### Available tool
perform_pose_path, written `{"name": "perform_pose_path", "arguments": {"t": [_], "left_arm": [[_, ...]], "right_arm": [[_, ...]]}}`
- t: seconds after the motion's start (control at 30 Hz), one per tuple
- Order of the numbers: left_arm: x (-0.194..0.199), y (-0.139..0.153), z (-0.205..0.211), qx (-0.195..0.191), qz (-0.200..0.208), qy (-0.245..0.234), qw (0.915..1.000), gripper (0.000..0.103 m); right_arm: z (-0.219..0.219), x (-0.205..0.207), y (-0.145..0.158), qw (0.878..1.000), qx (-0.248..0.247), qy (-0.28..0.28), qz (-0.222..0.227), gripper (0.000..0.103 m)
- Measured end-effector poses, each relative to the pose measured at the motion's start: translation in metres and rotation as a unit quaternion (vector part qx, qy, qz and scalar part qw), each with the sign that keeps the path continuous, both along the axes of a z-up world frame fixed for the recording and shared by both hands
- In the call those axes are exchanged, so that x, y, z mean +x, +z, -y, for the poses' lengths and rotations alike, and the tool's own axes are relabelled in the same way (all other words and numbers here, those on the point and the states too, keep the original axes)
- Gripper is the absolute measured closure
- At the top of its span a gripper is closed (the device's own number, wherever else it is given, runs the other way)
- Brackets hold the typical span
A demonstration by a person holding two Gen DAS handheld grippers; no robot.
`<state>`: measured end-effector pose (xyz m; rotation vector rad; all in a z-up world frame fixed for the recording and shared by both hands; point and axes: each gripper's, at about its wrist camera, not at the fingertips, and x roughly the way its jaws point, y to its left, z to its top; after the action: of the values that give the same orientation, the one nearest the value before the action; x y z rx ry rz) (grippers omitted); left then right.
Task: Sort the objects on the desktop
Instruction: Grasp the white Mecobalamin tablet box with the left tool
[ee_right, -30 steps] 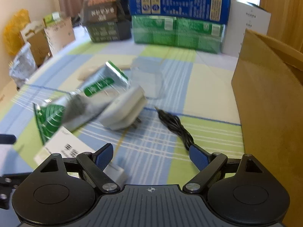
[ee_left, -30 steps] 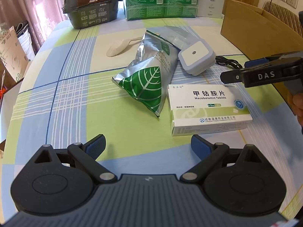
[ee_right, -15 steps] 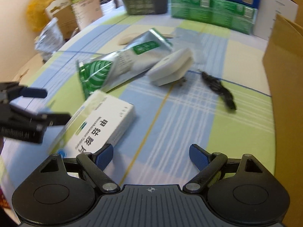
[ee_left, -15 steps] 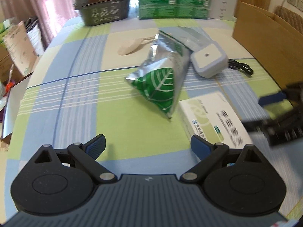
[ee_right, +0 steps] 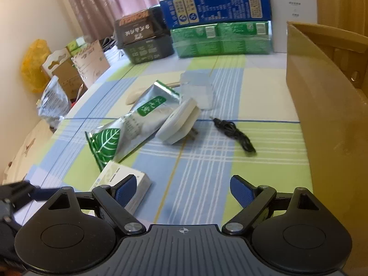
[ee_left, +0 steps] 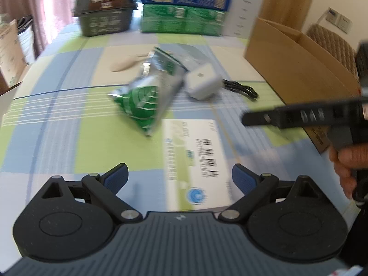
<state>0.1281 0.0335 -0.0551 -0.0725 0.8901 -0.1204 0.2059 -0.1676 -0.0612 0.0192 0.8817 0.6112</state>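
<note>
Checked worktop [ee_right: 202, 161] is crowded: the medicine box [ee_left: 195, 161] lies below the left gripper [ee_left: 180, 176], fingers spread and empty, so its narrow sides should be straddled squarely.

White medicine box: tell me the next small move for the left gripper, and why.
Probably lower the left gripper onto the white rectangular cardboard medicine box. Its jaws stand open with nothing in them, and the box lies flat on the checked tablecloth right between them, nearer than the green-and-silver foil pouch.
</note>
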Motion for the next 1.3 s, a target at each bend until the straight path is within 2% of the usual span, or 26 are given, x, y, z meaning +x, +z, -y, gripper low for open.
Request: {"name": "perform_pose_path", "arguments": {"t": [0.13,0.23,0.33,0.37,0.4,0.6,0.8,1.3], "left_arm": [[0.01,-0.012,0.019,0.028,-0.007,-0.015,0.9995,0.008],[0.016,-0.019,0.022,0.043,-0.014,-0.014,0.9989,0.012],[0.021,-0.024,0.018,0.041,-0.027,-0.009,0.9988,0.022],[0.022,-0.025,0.016,0.037,-0.031,-0.007,0.9988,0.031],[0.022,-0.026,0.014,0.037,-0.033,-0.004,0.9988,0.035],[0.025,-0.022,0.011,0.05,-0.02,-0.011,0.9985,0.036],[0.03,-0.011,0.01,0.057,0.015,-0.016,0.9981,0.036],[0.053,-0.028,0.015,0.06,0.0,-0.015,0.9981,0.034]], "right_arm": [[-0.006,0.0,-0.002,1.0,-0.021,0.011,0.017,0.017],[-0.009,0.002,-0.006,0.999,-0.035,0.018,0.028,0.017],[-0.012,0.003,-0.009,0.998,-0.045,0.02,0.035,0.017],[-0.012,0.003,-0.009,0.998,-0.046,0.019,0.036,0.017],[-0.012,0.003,-0.01,0.998,-0.046,0.019,0.036,0.017],[-0.01,0.004,-0.007,0.998,-0.044,0.004,0.042,0.017],[-0.006,0.008,-0.008,0.999,-0.039,-0.008,0.038,0.017],[-0.003,0.011,-0.009,0.999,-0.037,-0.023,0.032,0.017]]}}
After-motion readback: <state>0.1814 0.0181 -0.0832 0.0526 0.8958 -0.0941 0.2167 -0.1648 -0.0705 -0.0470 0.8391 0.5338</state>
